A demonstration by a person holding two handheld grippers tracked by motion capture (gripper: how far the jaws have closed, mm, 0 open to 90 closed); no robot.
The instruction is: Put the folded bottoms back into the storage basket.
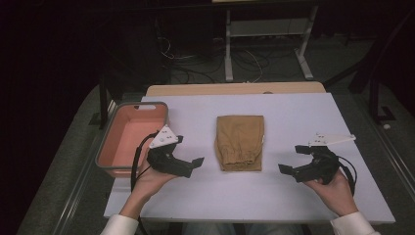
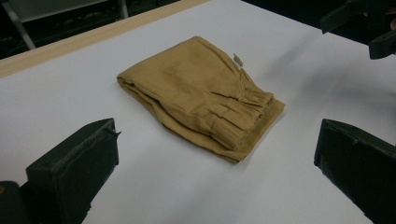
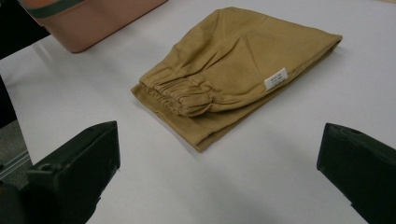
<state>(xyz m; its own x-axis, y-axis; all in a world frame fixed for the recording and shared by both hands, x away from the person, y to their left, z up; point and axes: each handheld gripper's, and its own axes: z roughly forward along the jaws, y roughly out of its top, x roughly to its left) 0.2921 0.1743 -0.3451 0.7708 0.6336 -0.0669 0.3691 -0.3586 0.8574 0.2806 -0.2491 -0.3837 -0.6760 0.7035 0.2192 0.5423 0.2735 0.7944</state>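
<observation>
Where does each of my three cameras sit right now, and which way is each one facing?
High view: above the person's side, looking forward and down at the white table; both forearms and each hand-held gripper, left and right, show.
Left gripper view: rides the left hand-held gripper, facing the folded tan fabric garment; its own black jaws stand wide apart.
Right gripper view: rides the right one, facing the garment and the pink plastic bin; jaws wide apart.
All three views share the garment.
</observation>
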